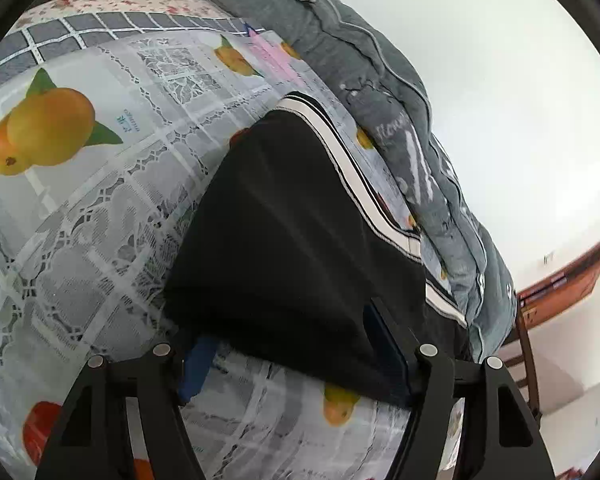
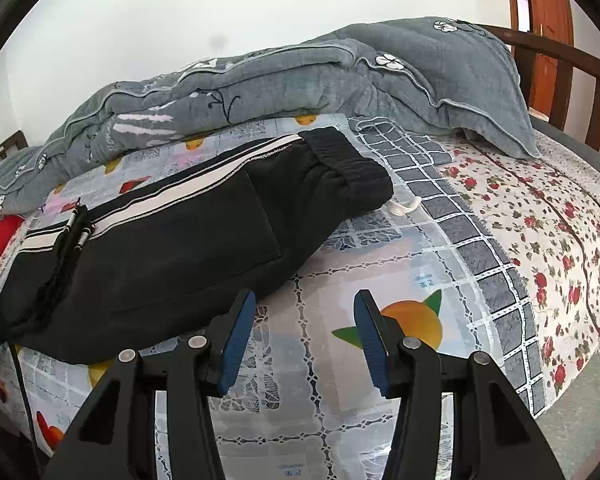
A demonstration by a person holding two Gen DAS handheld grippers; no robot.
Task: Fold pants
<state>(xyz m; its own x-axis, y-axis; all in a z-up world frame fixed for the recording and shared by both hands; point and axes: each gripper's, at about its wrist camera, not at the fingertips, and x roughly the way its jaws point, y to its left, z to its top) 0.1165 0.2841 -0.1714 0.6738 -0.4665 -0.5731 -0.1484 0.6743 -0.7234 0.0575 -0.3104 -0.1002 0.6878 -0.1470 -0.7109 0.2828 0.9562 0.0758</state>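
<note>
Black pants (image 2: 172, 248) with white side stripes lie folded lengthwise across the fruit-print bedspread (image 2: 416, 264). Their elastic end (image 2: 348, 160) points toward the grey quilt, and a drawstring (image 2: 76, 224) lies near the other end. My right gripper (image 2: 304, 300) hovers just in front of the pants, jaws open with only bedspread between the blue pads. In the left wrist view, the near end of the pants (image 1: 292, 240) spreads across my left gripper (image 1: 292, 344). It covers the left blue pad's (image 1: 196, 368) tip and reaches the right finger (image 1: 392, 344). Whether the pads press the cloth is hidden.
A rumpled grey quilt (image 2: 284, 84) is heaped along the far side of the bed against the white wall. A floral sheet (image 2: 540, 220) covers the right part. A wooden bed frame (image 2: 572, 80) and door stand at the right. Something red (image 2: 0, 232) lies at the left.
</note>
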